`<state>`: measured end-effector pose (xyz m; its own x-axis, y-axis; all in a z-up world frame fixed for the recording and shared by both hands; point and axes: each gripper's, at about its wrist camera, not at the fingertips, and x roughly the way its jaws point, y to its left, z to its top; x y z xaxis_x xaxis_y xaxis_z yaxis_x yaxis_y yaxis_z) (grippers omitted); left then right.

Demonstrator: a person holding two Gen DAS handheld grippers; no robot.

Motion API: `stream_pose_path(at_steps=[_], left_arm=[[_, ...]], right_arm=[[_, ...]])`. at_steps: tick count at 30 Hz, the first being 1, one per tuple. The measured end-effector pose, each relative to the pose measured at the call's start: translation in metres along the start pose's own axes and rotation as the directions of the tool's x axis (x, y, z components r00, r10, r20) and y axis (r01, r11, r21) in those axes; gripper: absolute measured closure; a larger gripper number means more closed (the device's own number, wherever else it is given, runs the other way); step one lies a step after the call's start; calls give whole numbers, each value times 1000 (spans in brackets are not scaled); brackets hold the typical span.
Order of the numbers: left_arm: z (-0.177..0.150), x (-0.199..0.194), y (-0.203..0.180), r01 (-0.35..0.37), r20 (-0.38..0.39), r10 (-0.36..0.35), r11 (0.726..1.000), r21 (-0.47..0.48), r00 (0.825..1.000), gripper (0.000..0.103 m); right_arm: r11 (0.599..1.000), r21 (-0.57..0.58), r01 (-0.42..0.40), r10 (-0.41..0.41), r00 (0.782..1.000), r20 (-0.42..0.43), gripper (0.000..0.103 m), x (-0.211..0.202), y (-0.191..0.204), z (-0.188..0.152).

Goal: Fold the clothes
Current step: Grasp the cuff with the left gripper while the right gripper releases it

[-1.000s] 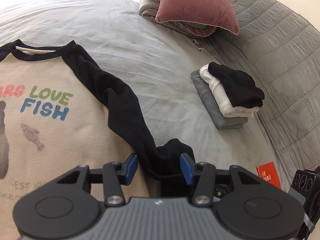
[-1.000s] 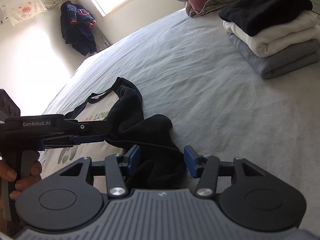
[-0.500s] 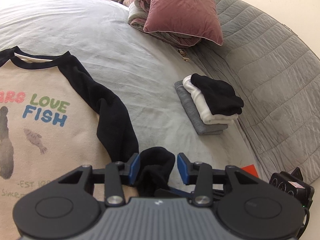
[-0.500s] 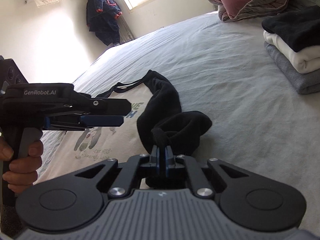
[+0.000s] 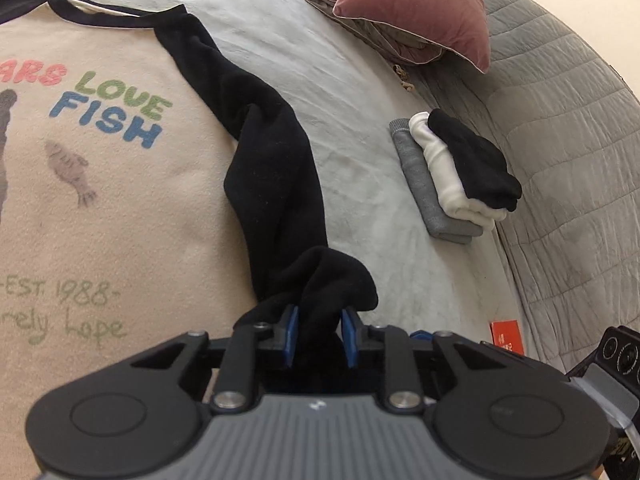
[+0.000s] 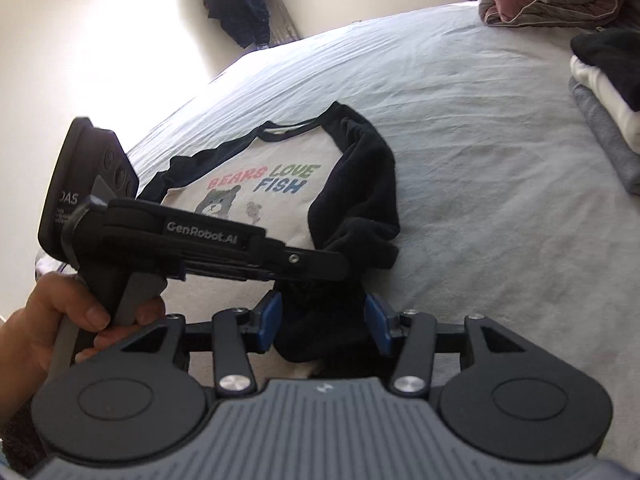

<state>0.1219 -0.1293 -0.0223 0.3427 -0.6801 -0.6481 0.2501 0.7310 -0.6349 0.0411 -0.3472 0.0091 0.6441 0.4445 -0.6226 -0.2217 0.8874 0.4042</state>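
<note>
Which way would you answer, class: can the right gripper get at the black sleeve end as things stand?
Probably yes: the sleeve end already lies between the right gripper's just-opened jaws, though the left gripper, closing on it, crowds the spot.

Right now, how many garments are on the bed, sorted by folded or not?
Folded, stacked by the bed's edge: 3 (grey piece, white piece, black piece)
Unfolded, spread flat: 1 (cream sweatshirt with black sleeves)
Total: 4
</note>
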Motion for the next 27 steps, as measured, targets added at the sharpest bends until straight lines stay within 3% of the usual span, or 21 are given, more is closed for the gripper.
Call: stream_pose_path(at_steps=[5,10,11,17,19,22,27], left_arm=[[-3,-2,0,2,10,-2,1000,-7,1000,78],[-4,-2,0,1,15,-1,1000,-13,1000,78],[-3,-4,0,-1,15,1,1000,-15,1000,78],[-3,-12,1,-26,17,26,1000,-16,1000,74],[-3,-15,1,-26,18,26,1000,-13,999,74],[-5,-19,-1,-25,20,25,1000,1,999,74],[-10,-24,0,-57,14,56,998,31,998,71]], right_arm=[[987,110,114,-111,993,-37,52,-2,-21,-6],[968,243,64,-47,996,-73,52,12,-25,-23],[967,244,68,-53,996,-67,56,10,-21,-25],[983,88,161,-160,987,-12,96,-10,13,-32],[981,23,193,-194,981,30,96,-20,27,-35],[981,-71,180,-176,982,64,96,-27,49,-42],[962,-225,154,-152,988,24,96,-17,83,-63]])
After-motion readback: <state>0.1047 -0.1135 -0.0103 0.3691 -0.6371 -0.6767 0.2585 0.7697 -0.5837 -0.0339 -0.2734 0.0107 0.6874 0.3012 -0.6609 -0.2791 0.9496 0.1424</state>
